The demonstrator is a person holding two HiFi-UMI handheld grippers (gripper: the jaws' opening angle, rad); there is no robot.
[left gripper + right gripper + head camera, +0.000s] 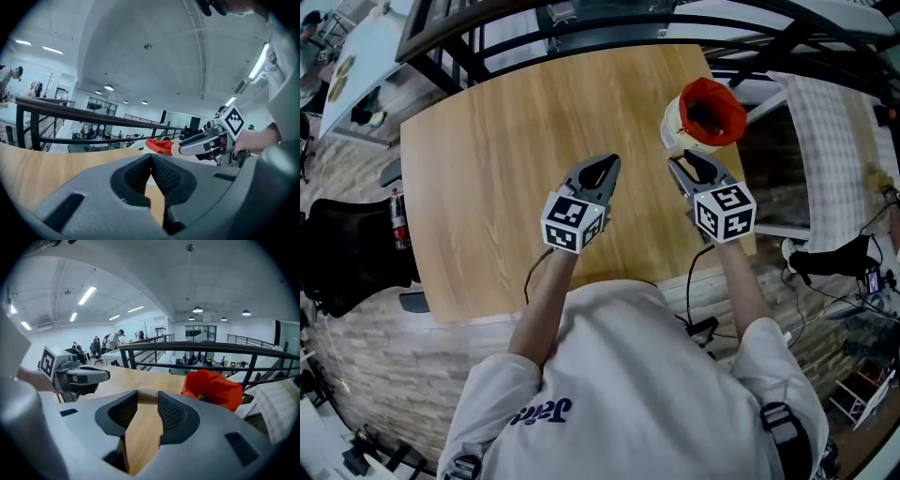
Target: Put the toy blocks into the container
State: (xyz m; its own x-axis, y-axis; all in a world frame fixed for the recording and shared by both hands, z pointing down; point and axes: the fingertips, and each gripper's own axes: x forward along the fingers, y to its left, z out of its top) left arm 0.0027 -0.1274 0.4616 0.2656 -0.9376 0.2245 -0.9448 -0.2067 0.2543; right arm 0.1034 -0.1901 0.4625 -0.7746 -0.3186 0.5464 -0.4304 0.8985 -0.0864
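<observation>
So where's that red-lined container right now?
In the head view the container stands at the table's far right edge, just beyond the right gripper, whose jaws hold a small wooden block.

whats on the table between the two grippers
Nothing: only bare wooden table lies between the left gripper and the right gripper, as the head view shows.

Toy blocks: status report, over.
Left hand-held gripper shut, empty. Right hand-held gripper shut on pale block, near orange container. Nothing seen in between.
</observation>
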